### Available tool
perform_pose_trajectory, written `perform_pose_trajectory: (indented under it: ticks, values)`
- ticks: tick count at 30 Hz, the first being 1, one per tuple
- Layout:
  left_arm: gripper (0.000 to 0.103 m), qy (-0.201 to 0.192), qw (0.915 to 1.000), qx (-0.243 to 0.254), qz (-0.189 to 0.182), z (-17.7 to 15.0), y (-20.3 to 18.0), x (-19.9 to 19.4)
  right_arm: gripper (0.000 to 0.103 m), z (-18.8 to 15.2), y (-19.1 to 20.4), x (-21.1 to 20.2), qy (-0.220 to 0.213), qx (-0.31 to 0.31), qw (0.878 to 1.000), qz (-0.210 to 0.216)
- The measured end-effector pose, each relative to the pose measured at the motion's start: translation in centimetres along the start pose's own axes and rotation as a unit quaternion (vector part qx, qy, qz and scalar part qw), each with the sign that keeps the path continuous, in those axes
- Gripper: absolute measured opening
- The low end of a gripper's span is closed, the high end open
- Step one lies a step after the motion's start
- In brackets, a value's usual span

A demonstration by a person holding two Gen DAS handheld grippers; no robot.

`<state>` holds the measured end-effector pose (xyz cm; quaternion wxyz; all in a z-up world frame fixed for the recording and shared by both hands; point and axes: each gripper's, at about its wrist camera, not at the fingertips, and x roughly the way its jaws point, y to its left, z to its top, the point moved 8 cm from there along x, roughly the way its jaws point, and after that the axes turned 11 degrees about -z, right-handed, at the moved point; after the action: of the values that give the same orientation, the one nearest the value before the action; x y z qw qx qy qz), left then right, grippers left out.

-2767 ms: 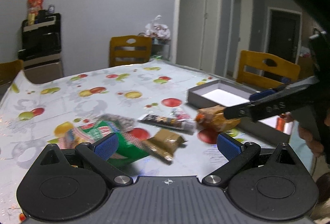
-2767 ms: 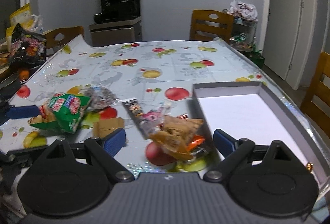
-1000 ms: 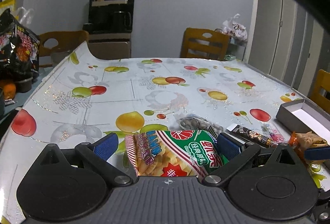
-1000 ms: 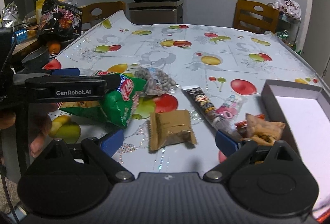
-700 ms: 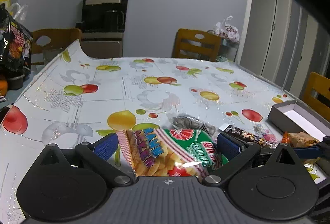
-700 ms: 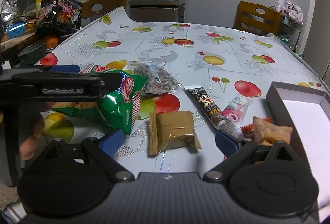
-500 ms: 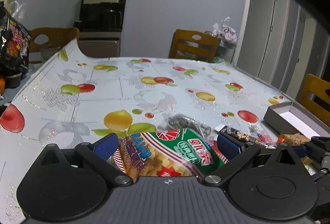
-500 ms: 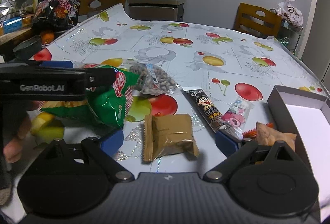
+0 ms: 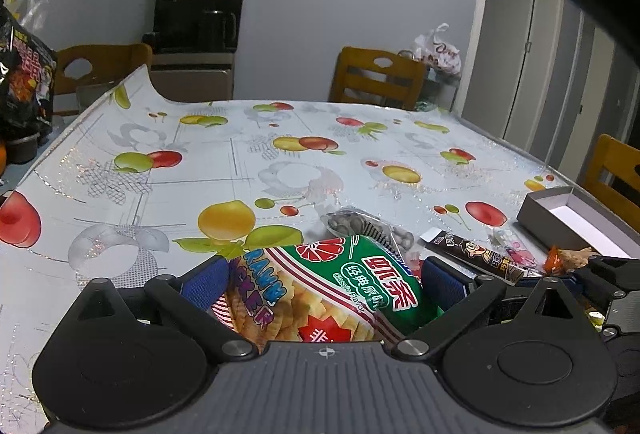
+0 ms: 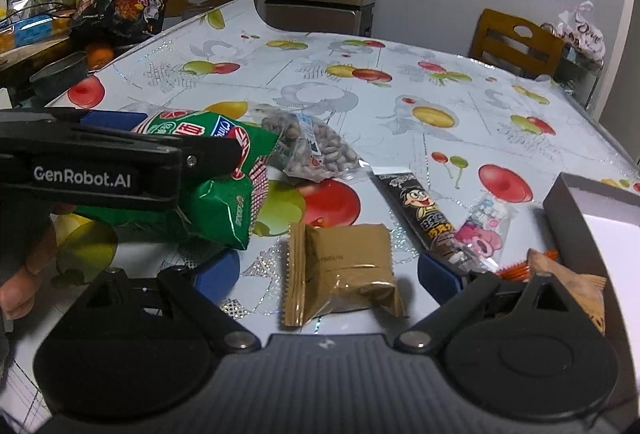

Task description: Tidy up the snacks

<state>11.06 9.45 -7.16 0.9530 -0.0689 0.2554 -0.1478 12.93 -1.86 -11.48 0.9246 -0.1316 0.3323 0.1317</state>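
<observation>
The left gripper [image 9: 320,280] stood with its blue pads wide apart on either side of a green prawn-cracker bag [image 9: 332,298]; whether the pads pressed the bag or only flanked it could not be told, though in the right wrist view the bag [image 10: 216,186] appeared lifted off the fruit-print tablecloth [image 10: 400,82]. The right gripper [image 10: 328,270] was spread wide and empty, a gold foil packet [image 10: 344,270] lying between its fingers on the cloth.

Beyond these lay a clear bag of nuts [image 10: 312,150], a dark cartoon-printed snack bar [image 10: 424,210], a small pink candy packet [image 10: 484,230] and, just beside the box, a tan crinkled packet [image 10: 576,294]. The grey box [image 10: 568,202] at the right showed only bare white floor.

By that showing the sorting had hardly begun: no snack was in the box, and every packet remained to be moved.
</observation>
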Motion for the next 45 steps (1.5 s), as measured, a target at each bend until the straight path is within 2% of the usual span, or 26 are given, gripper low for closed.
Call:
perform_pose_trajectory:
  ticks: [10,17,19,21,23,29,37,43,45]
  values:
    - [0.103,0.018,0.9991,0.034,0.017,-0.5,-0.4,0.7,0.094,-0.3,0.2,0.4,0.001,0.003,1.0,0.0]
    - [0.103,0.022,0.9992,0.032,0.015,-0.6,-0.2,1.0,0.081,-0.5,0.2,0.0,-0.002,0.006,1.0,0.004]
    - [0.103,0.022,0.9992,0.03,0.012,-0.7,-0.2,1.0,0.075,-0.5,0.3,-0.1,-0.005,0.005,1.0,0.004]
    - [0.103,0.021,0.9994,0.025,0.01,-0.6,-0.1,1.0,0.063,-0.5,0.3,-0.4,-0.008,0.004,1.0,0.003]
    - [0.103,0.02,0.9995,0.023,0.008,-0.6,0.0,0.9,0.057,-0.5,0.2,-0.6,-0.011,0.002,1.0,0.003]
    - [0.099,0.013,0.9997,0.021,0.005,-0.5,-0.1,0.7,0.053,-0.7,0.1,-1.2,-0.015,0.001,1.0,-0.004]
    - [0.093,0.0,0.9999,0.016,0.004,-0.2,0.0,0.3,0.052,-0.5,-0.3,-2.3,-0.027,0.009,1.0,-0.005]
    - [0.092,-0.026,0.9994,0.022,-0.006,0.3,-0.3,-0.5,0.05,-0.6,-0.5,-3.1,-0.028,0.009,1.0,-0.007]
    - [0.091,-0.027,0.9994,0.02,-0.012,0.3,-0.4,-0.7,0.046,-0.7,-0.7,-3.4,-0.027,0.011,1.0,-0.007]
